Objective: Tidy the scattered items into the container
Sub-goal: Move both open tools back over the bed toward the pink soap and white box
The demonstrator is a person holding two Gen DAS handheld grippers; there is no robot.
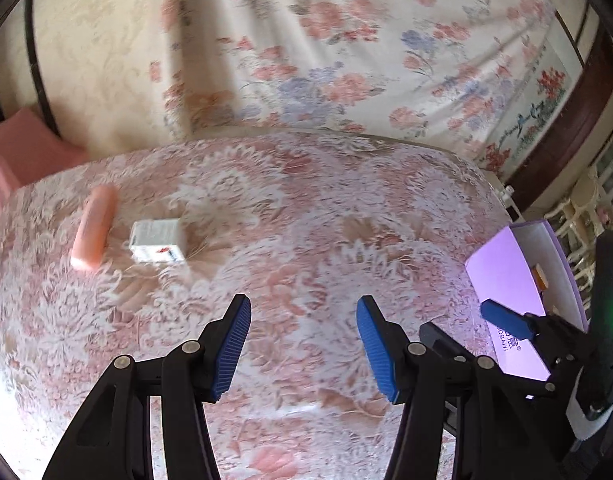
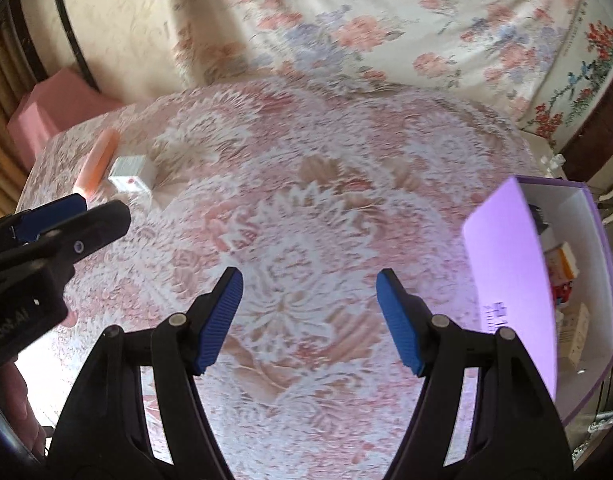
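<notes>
You have some items already in the purple box (image 2: 586, 264) at the table's right edge. 2 remain far left: the orange tube (image 1: 93, 227) and white carton (image 1: 157, 241). Your left gripper (image 1: 302, 350) and right gripper (image 2: 310, 322) both hang spread, empty.

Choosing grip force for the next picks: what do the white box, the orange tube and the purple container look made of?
White box: likely thin printed cardboard, with flat faces and crisp edges. Orange tube: probably smooth plastic, rounded and evenly coloured; blur leaves it open. Purple container: seemingly stiff matte paperboard, with straight thin walls and a white inside.
</notes>
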